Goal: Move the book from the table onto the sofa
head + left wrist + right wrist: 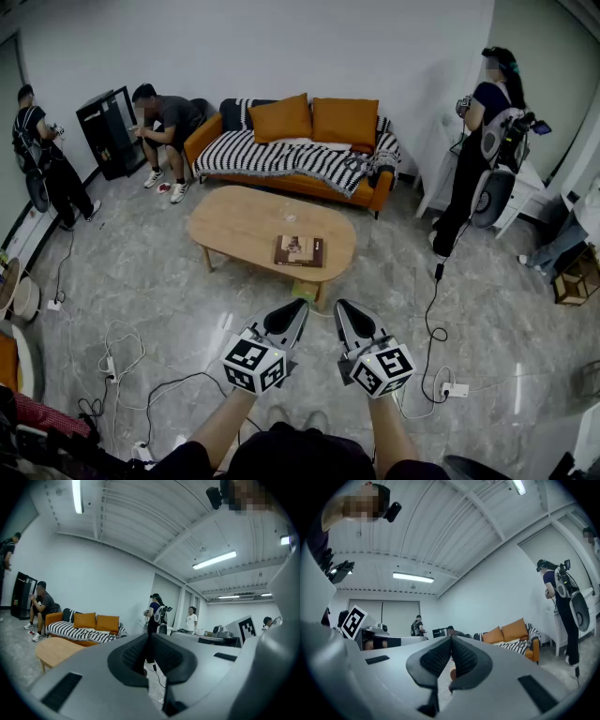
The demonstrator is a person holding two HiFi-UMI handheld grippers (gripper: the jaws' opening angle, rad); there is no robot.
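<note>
Head view, with both gripper views. The book (299, 250) lies flat on the oval wooden coffee table (234, 220), near its front edge and toward its right end. The orange sofa (375, 192), draped with a striped throw (272, 157) and carrying two orange cushions (314, 119), stands behind the table's far edge.

The left gripper (295, 314) and the right gripper (345, 314) are held side by side over the marble floor (159, 281), short of the table and well apart from the book. Both have their jaws clenched together with nothing between the pads.

Judged from this layout, the task is at its start: the book is untouched. Reaching it, opening a gripper, grasping, lifting and carrying it past the table to the sofa seat all remain. Bystanders stand or sit at the room's edges.
</note>
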